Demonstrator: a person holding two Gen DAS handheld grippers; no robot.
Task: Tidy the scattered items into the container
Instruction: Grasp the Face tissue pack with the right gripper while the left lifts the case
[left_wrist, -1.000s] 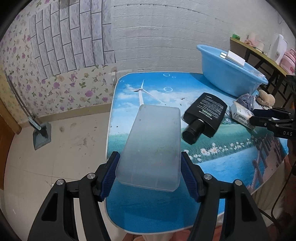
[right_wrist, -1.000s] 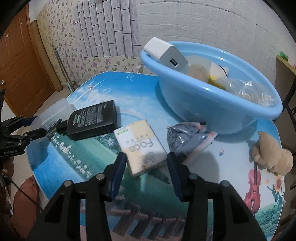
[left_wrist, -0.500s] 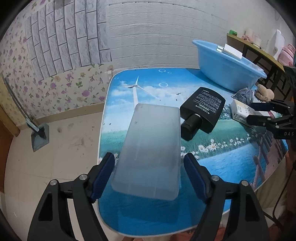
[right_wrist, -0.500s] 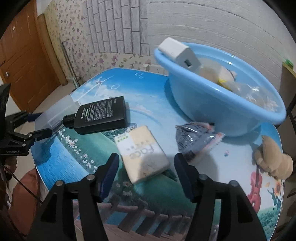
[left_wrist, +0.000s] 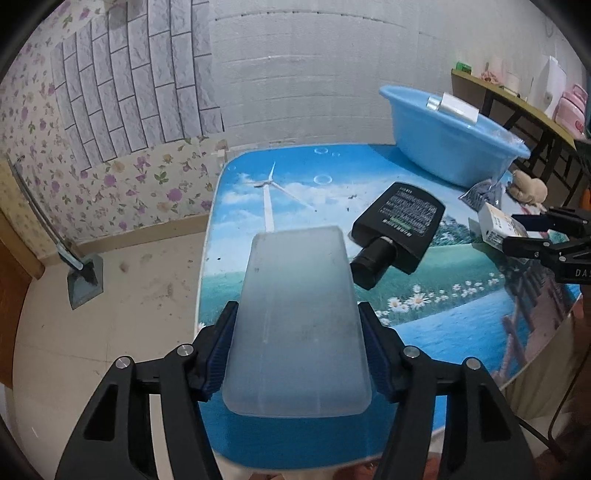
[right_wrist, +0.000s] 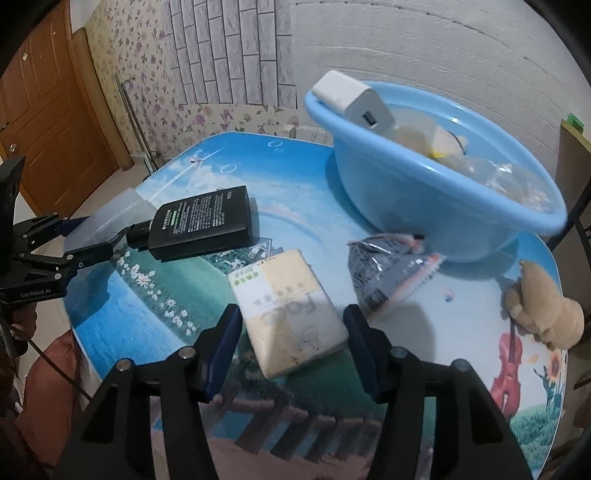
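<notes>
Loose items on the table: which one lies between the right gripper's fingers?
The cream tissue pack printed "face", between the right gripper fingers; the silver snack packet and black bottle lie beyond.

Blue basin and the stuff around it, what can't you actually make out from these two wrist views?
- Blue basin contents: left wrist view, the near wall hides them; right wrist view, only pale blurred shapes behind the white charger.
- Black bottle label: print too small in both views.
- Tissue pack: near end hidden behind the right gripper fingers.
- Frosted box: contents hidden by its cloudy plastic.
</notes>
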